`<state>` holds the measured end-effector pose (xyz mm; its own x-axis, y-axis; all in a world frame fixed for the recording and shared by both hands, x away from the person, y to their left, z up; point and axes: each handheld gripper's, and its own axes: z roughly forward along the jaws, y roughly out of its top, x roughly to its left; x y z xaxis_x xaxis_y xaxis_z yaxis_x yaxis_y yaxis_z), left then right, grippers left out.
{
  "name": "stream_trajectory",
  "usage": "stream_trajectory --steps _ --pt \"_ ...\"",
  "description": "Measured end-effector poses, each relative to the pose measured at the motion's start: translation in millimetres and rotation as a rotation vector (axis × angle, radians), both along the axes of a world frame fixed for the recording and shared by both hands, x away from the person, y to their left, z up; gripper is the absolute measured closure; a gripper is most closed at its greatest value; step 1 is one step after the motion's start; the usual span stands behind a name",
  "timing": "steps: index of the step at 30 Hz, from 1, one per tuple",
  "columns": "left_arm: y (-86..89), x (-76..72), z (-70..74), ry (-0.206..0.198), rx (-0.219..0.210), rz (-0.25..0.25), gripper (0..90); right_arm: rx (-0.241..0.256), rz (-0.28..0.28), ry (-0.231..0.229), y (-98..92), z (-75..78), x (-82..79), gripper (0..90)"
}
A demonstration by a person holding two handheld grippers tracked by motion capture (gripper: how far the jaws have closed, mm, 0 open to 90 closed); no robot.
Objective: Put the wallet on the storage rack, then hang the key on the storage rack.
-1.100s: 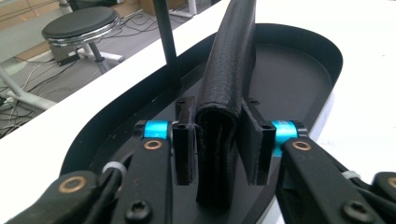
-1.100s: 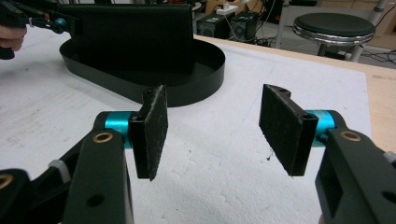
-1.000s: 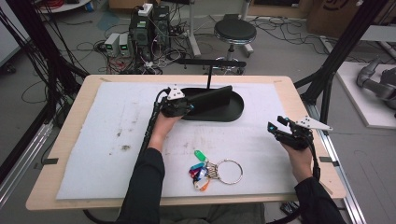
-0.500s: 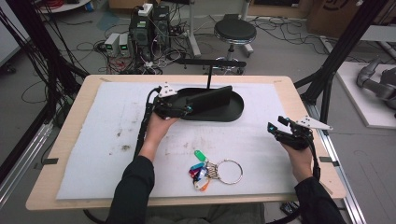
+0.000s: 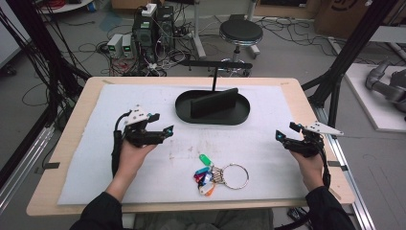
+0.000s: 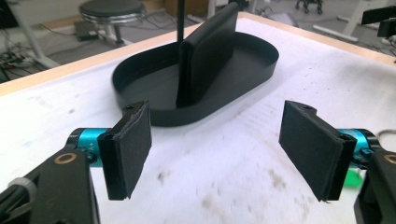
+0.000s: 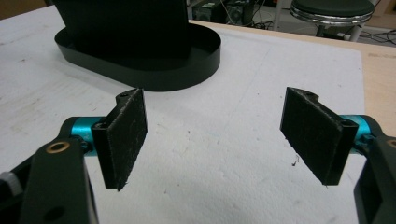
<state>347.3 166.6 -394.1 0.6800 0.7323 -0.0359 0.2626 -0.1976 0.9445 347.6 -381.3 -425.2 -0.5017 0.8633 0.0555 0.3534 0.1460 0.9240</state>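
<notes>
A black oval tray (image 5: 238, 113) sits at the middle back of the white mat, with an upright black block (image 5: 214, 102) standing in it. A key ring (image 5: 235, 176) with several coloured tags (image 5: 203, 176) lies near the front middle. My left gripper (image 5: 164, 131) hovers open over the left of the mat, pointing right toward the tray. In the left gripper view the open gripper (image 6: 219, 154) frames the tray (image 6: 140, 88) and block (image 6: 205, 51), with a green tag (image 6: 352, 179) at the right. My right gripper (image 5: 280, 136) is open at the right edge. The right gripper view shows that open gripper (image 7: 219, 140) with the tray (image 7: 154, 77) beyond.
A thin black post (image 5: 214, 79) with a crossbar rises behind the tray. The white mat (image 5: 287, 105) covers most of the wooden table (image 5: 306, 96). A stool (image 5: 241, 32), computers and cables stand on the floor beyond the far edge.
My left gripper has drawn back from the tray's left end to the left front of the mat. The right gripper has stayed where it was.
</notes>
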Motion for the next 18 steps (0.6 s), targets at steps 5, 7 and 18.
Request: stream_trajectory --steps 5,7,18 --pt "19.1 -21.4 -10.1 -0.02 -0.031 0.042 24.2 -0.022 0.001 -0.001 -4.2 -1.6 -6.1 23.9" --pt "24.0 -26.8 -13.0 -0.037 -0.026 0.061 24.2 -0.033 -0.001 -0.012 -6.4 -1.5 -9.2 25.3" --pt "28.2 -32.6 -22.8 -0.083 0.028 0.081 24.3 -0.009 -0.013 -0.023 -9.6 -2.0 -14.2 25.3"
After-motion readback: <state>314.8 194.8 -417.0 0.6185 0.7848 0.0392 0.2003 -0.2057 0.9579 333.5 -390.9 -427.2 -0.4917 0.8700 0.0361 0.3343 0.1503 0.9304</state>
